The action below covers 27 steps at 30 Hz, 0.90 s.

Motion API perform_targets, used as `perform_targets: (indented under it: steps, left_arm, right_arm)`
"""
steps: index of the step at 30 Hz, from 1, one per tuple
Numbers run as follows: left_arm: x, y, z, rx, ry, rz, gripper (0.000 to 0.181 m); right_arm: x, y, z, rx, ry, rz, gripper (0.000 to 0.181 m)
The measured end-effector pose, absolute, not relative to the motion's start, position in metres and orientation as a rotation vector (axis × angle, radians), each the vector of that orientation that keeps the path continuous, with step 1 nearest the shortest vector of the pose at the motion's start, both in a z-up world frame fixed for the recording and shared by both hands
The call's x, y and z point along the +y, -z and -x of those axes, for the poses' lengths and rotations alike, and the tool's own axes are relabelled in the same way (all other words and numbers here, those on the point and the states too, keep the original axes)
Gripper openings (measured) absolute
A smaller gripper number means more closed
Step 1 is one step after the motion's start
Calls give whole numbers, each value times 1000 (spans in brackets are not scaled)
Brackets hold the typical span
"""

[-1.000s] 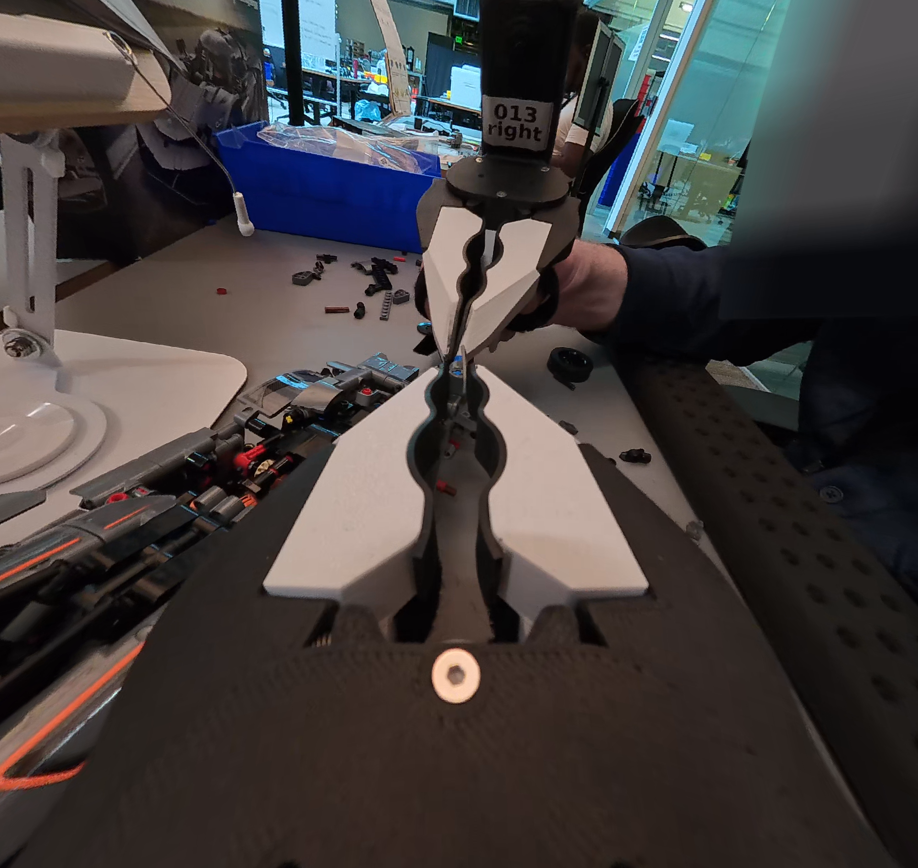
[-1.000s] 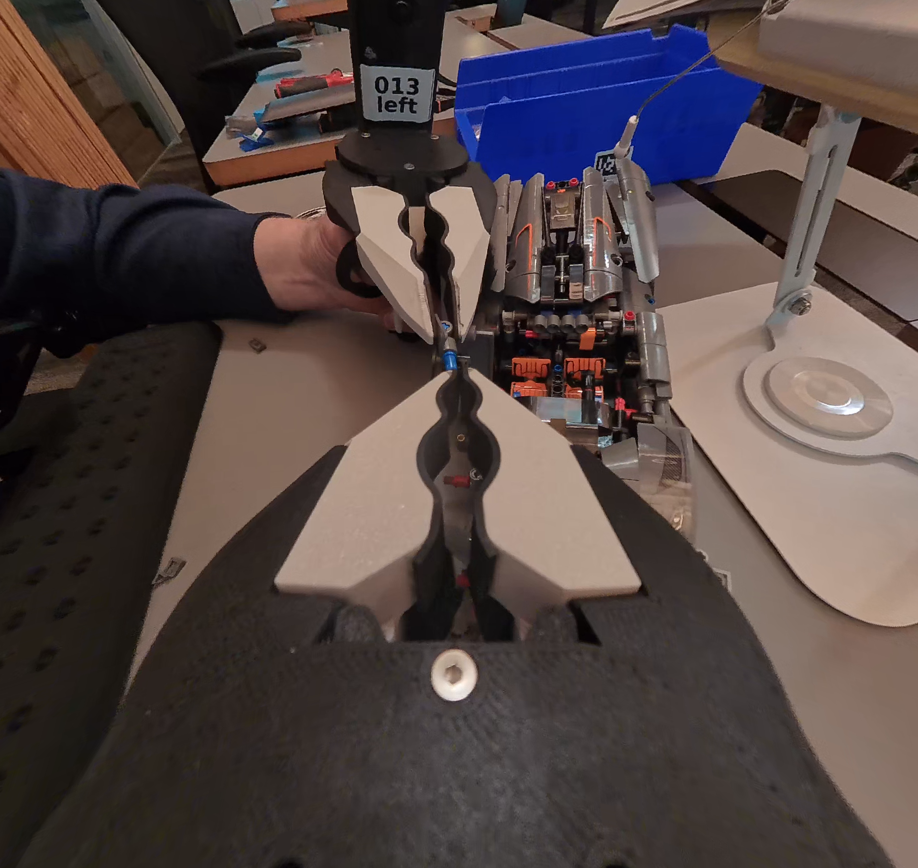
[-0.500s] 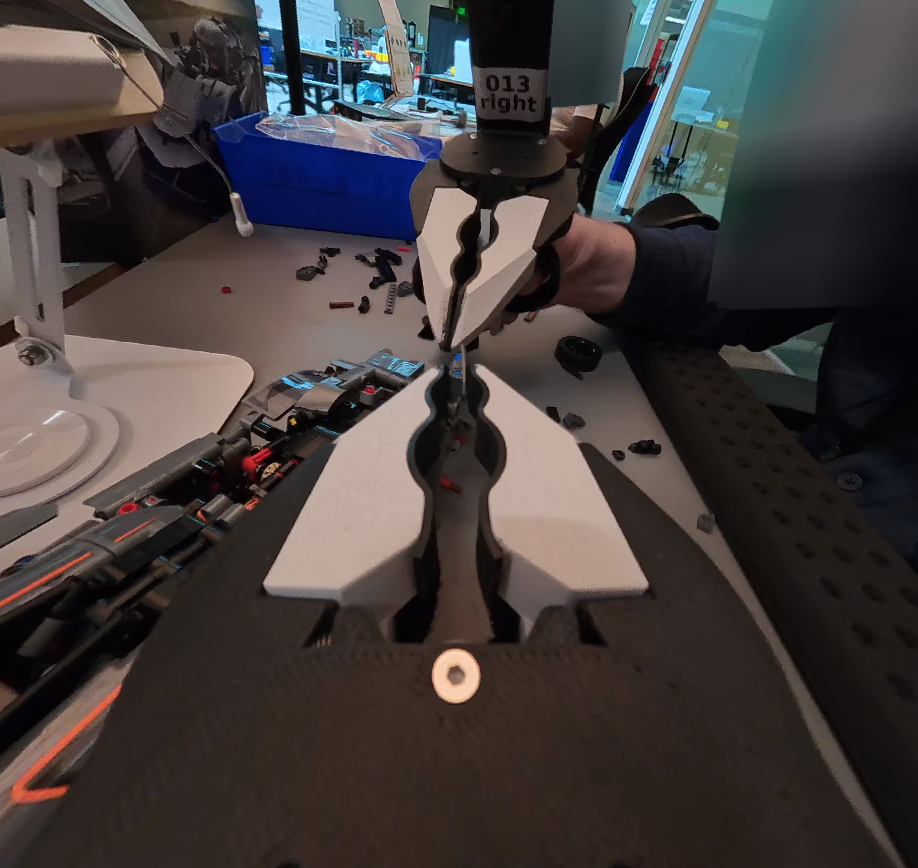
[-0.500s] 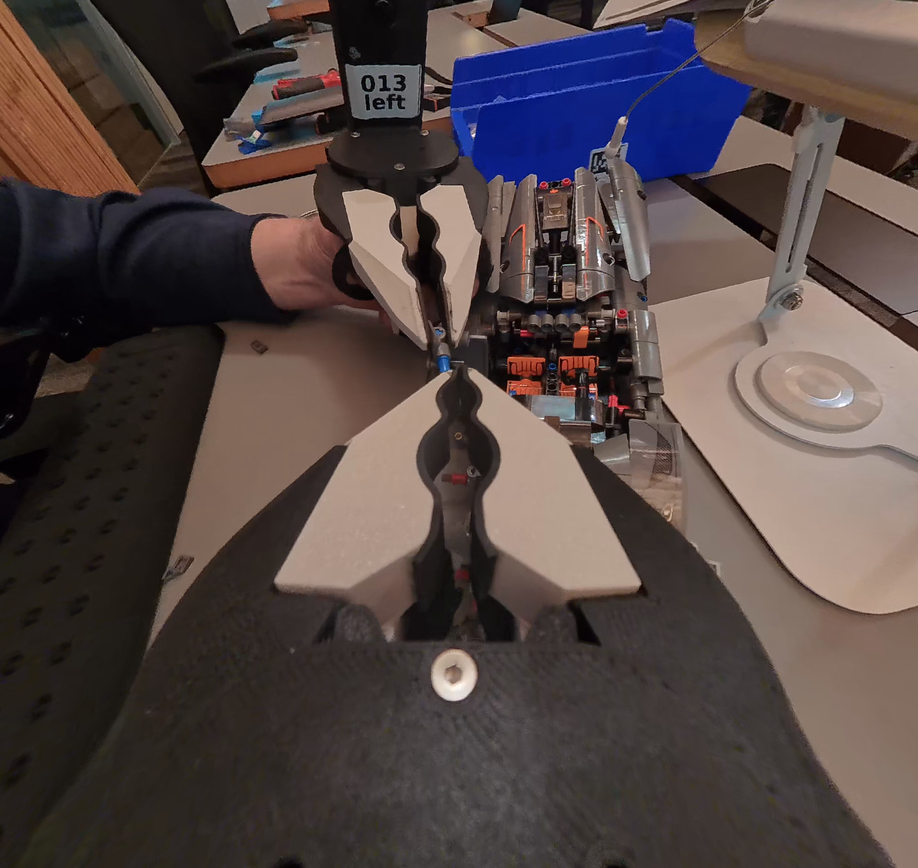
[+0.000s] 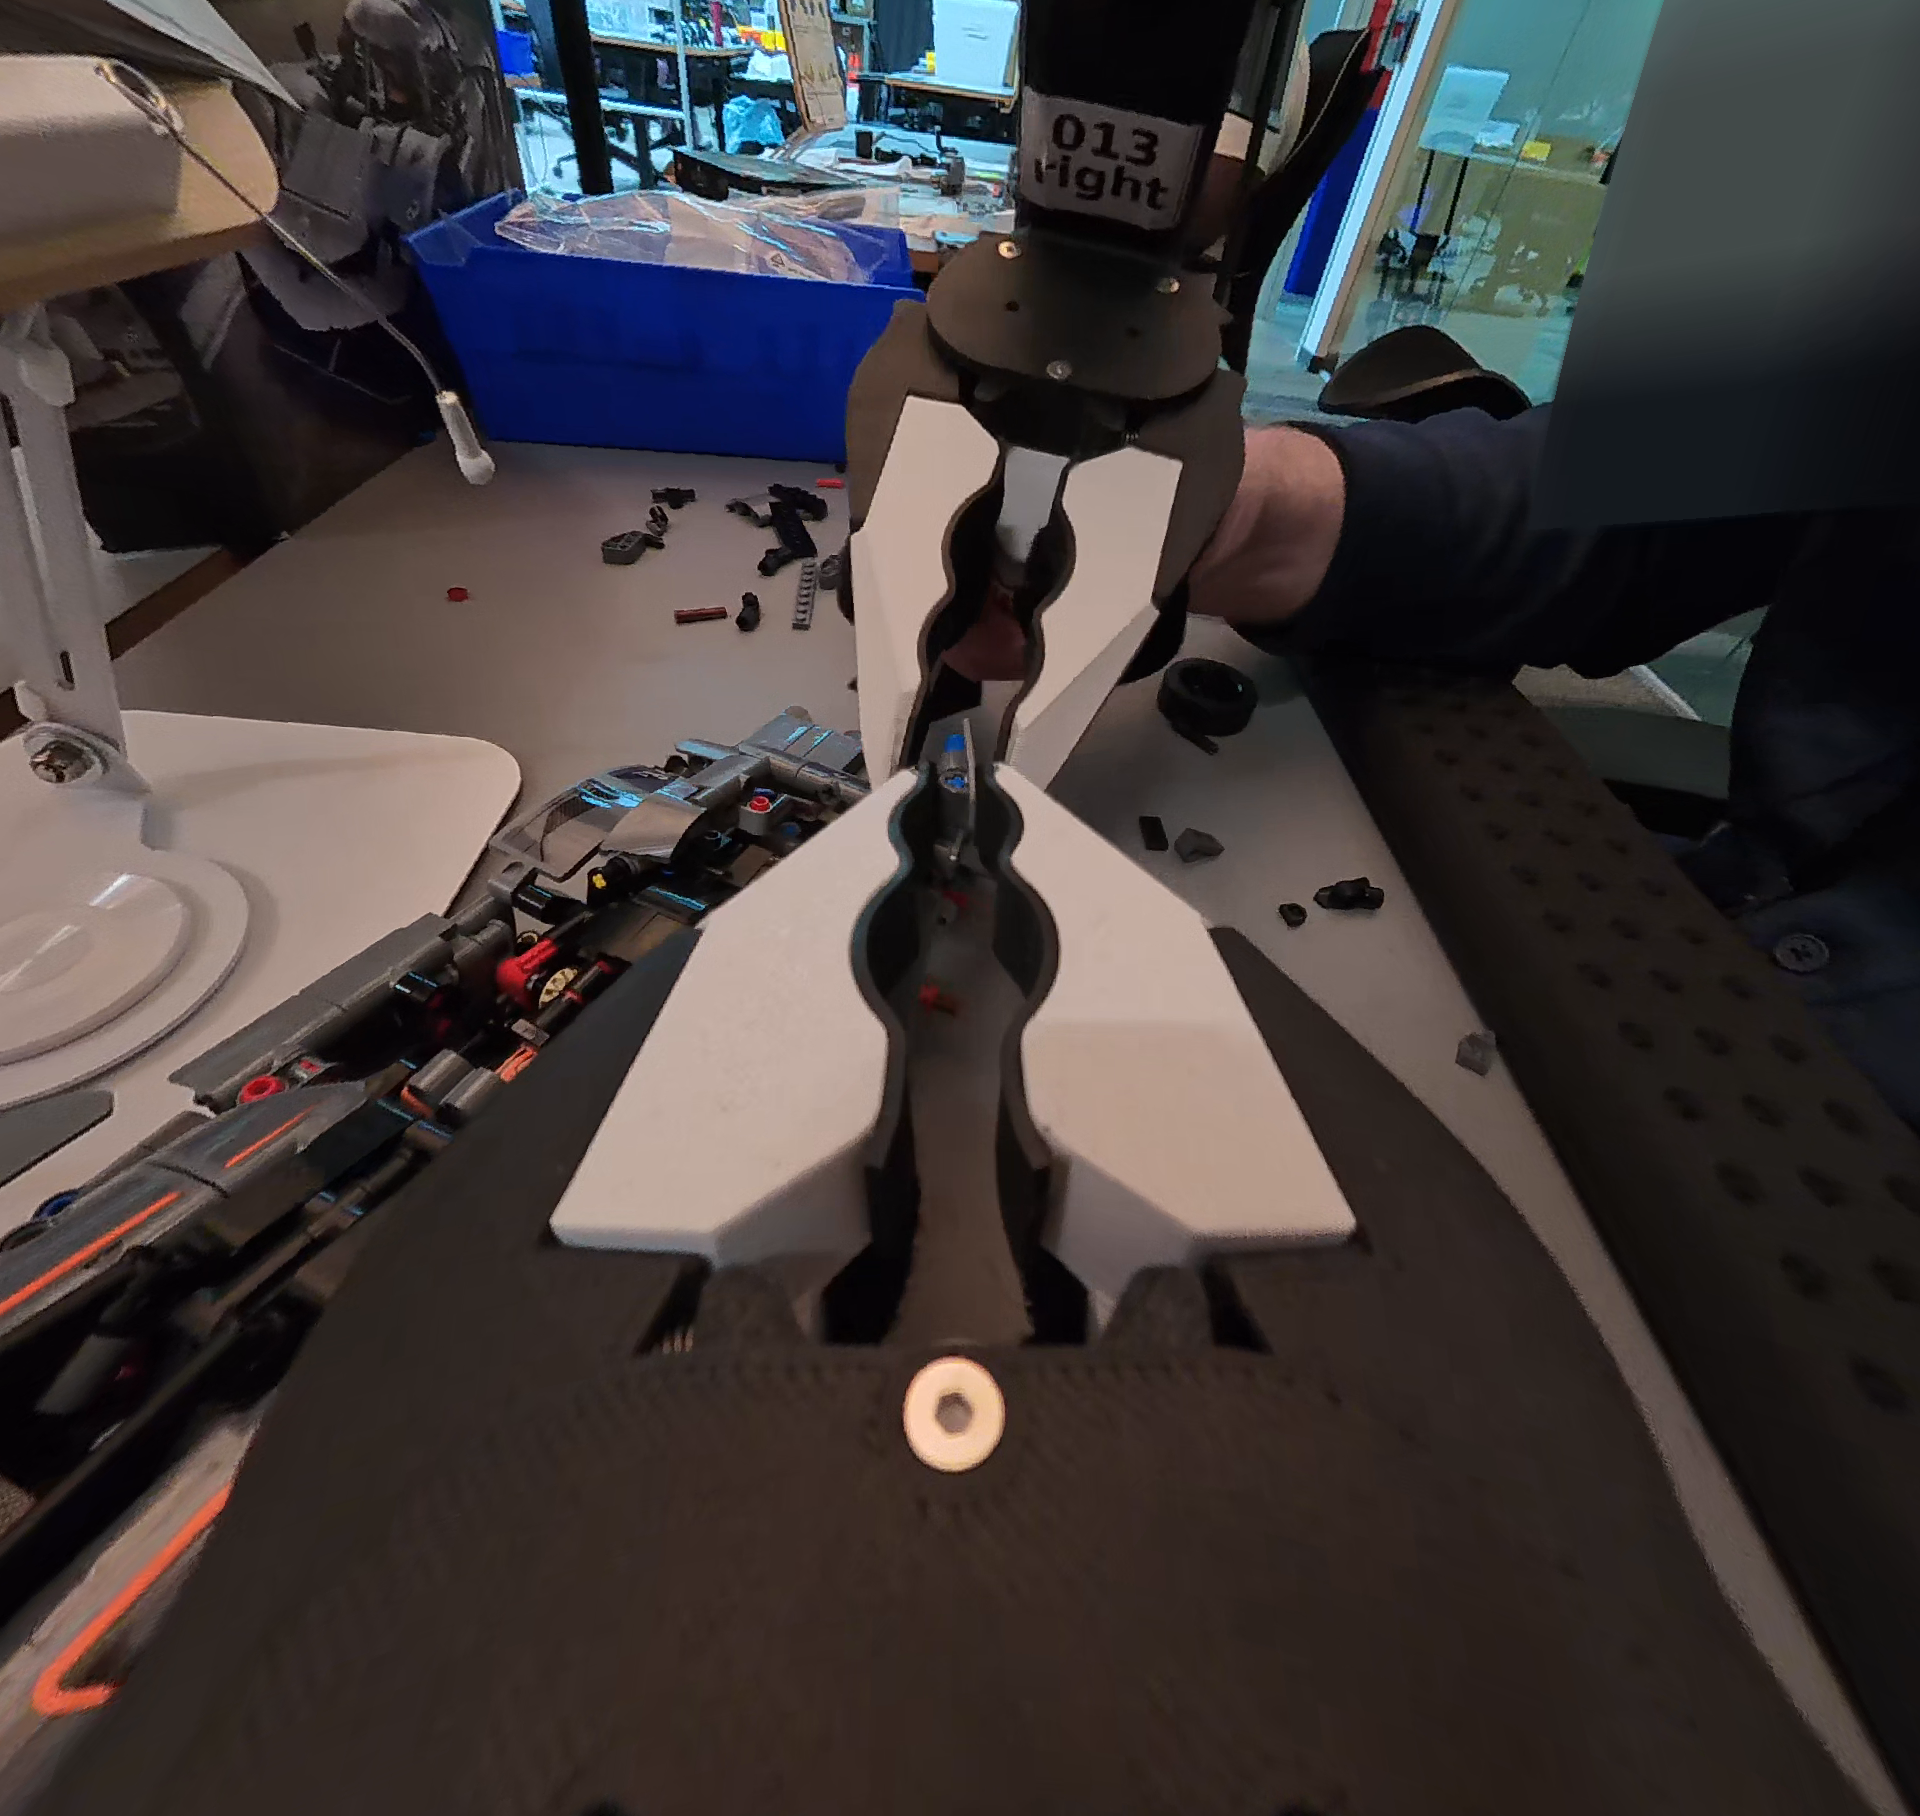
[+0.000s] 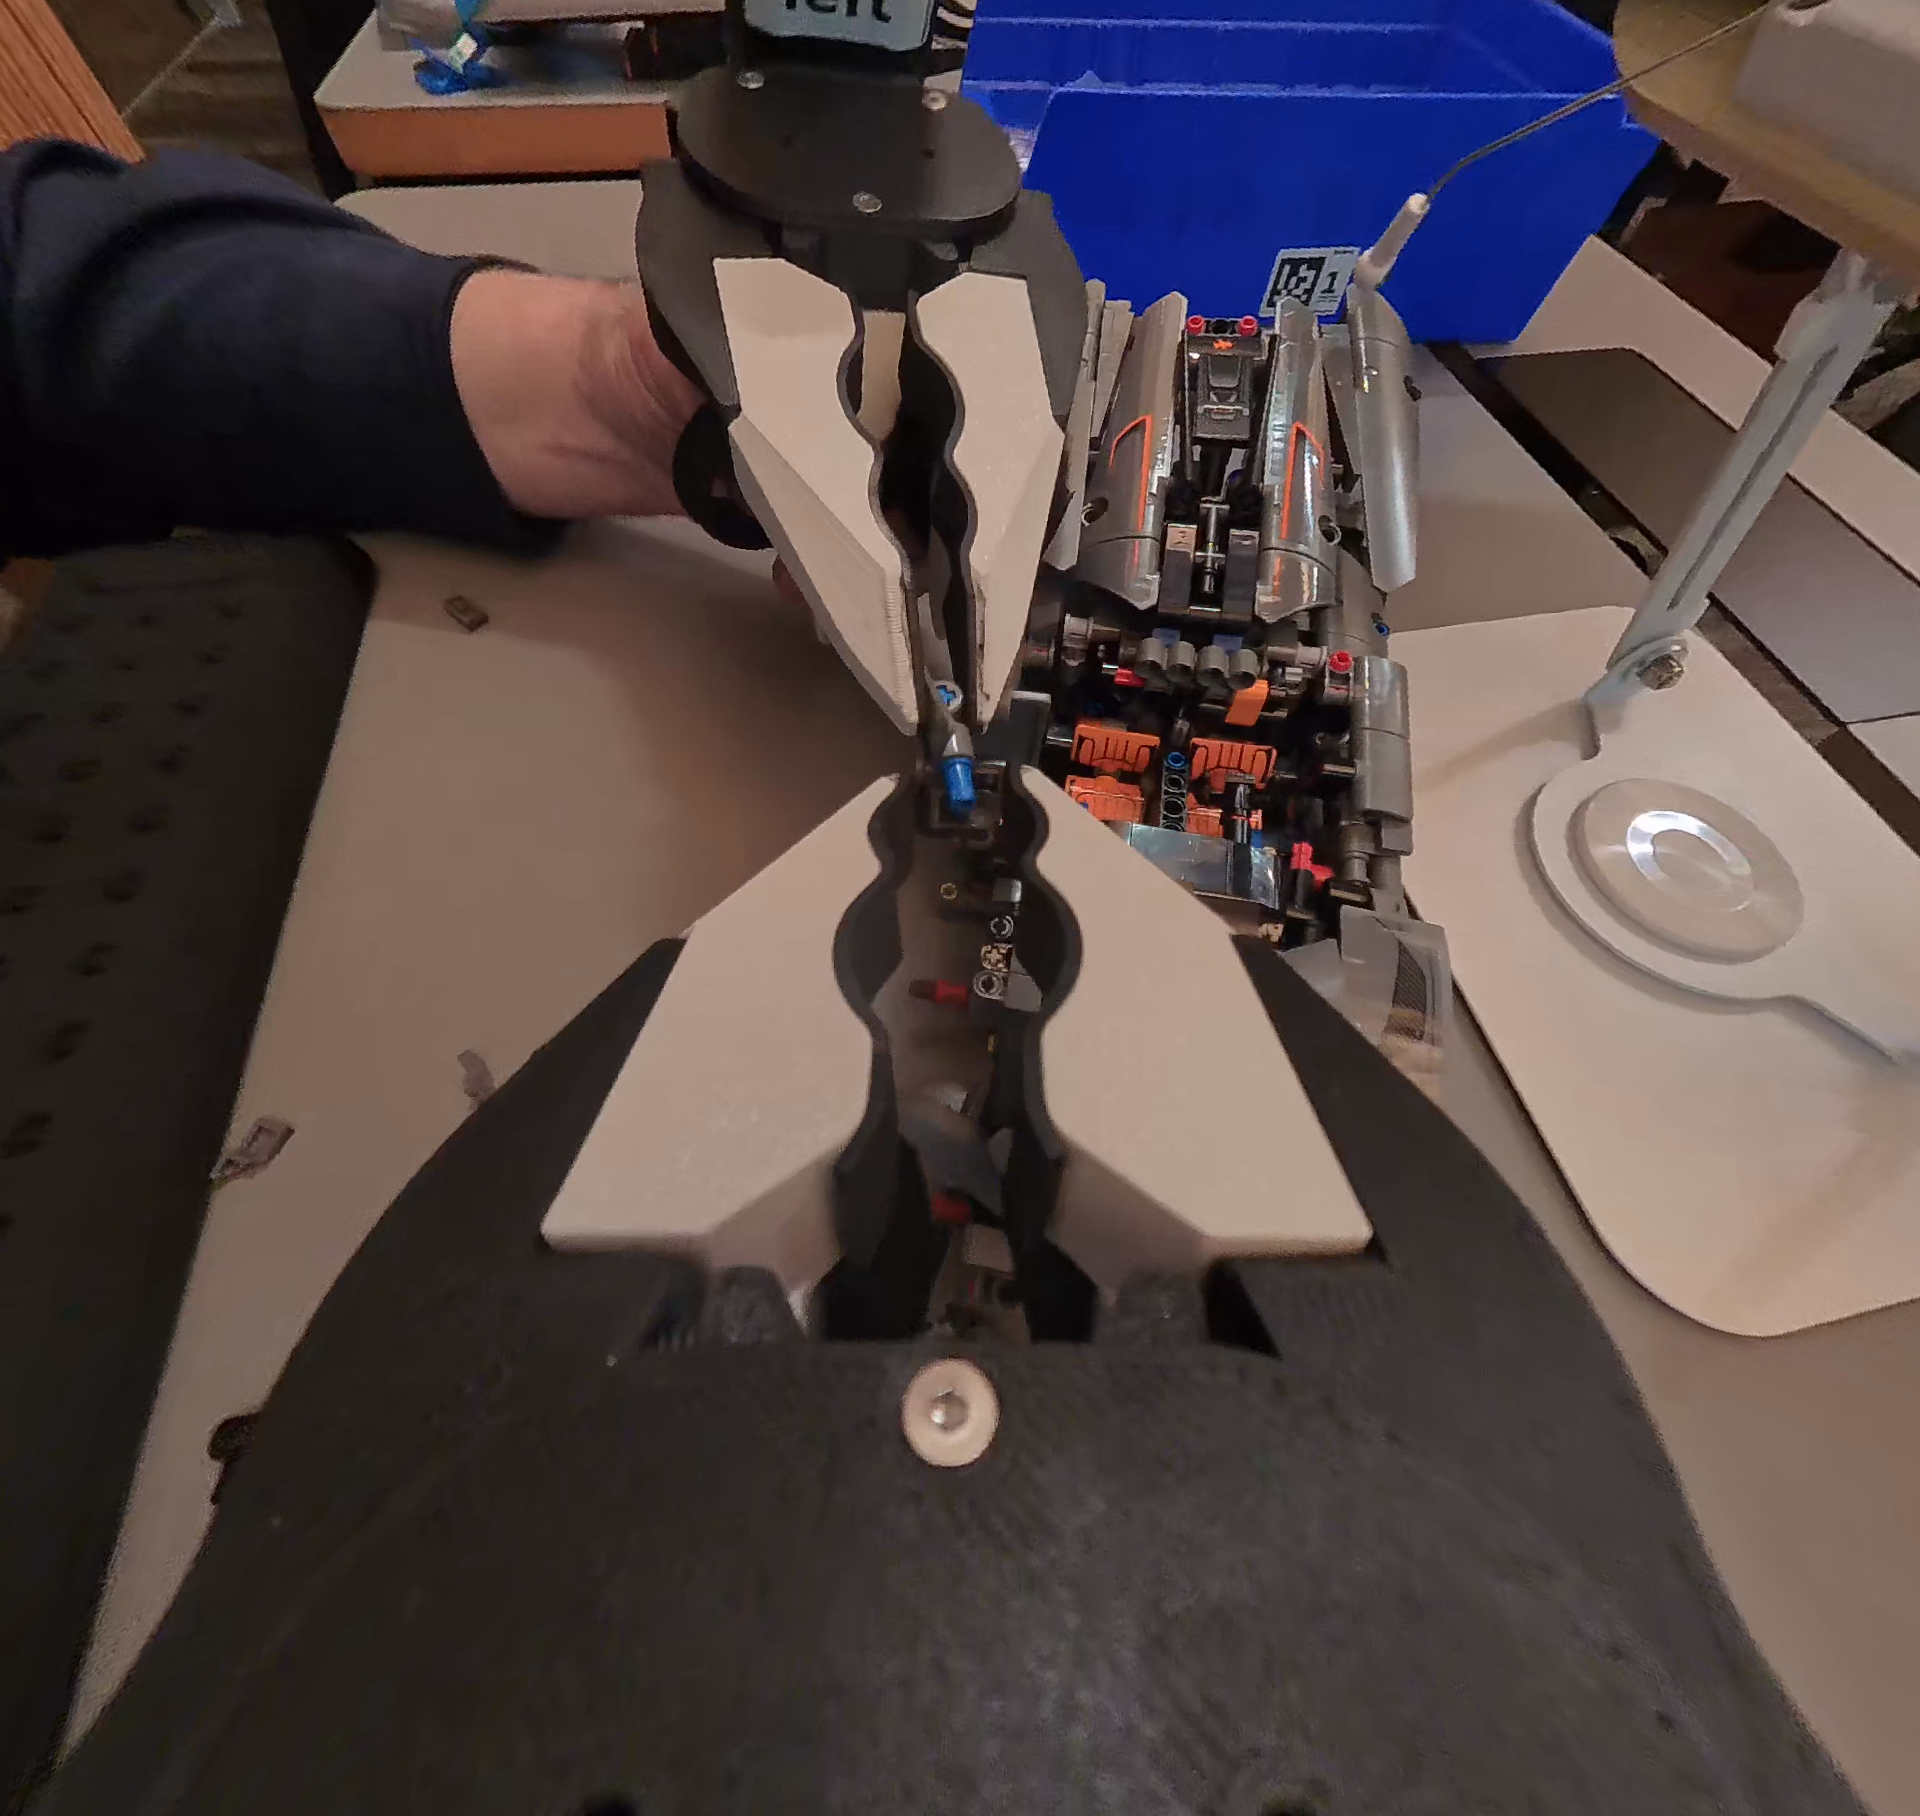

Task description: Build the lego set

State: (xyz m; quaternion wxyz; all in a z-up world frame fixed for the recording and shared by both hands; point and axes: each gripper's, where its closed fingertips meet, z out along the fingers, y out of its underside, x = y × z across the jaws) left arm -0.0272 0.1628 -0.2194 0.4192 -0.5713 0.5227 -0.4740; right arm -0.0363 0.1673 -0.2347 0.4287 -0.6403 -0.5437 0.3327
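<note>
Right wrist view: grey-and-orange lego car (image 6: 1226,623), unfinished.

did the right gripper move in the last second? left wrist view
Yes. The right gripper has come closer to the camera and looms larger, now covering more of the blue bin behind it.

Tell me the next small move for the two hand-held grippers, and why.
Probably press the tips gently together: the left hand-held gripper and right hand-held gripper meet tip to tip, both shut on a small piece with a blue pin, apparently not yet seated.

Grey table (image 5: 436,561): lego model (image 6: 1226,623), loose pieces (image 5: 769,540), blue bin (image 5: 644,353).
</note>
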Motion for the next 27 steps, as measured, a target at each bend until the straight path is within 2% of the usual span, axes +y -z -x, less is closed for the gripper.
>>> perform_targets:
  steps: [15, 18, 27]
  left_arm:
    - [159, 220, 29, 1368, 1153, 1444, 6]
    - [161, 213, 34, 1352, 1129, 1435, 16]
    - [163, 217, 44, 1409, 1019, 1466, 22]
  right_arm:
    - [163, 234, 33, -1452, -821, 1545, 17]
    - [166, 228, 20, -1411, -817, 1551, 21]
    - [177, 193, -45, -1252, -722, 1597, 25]
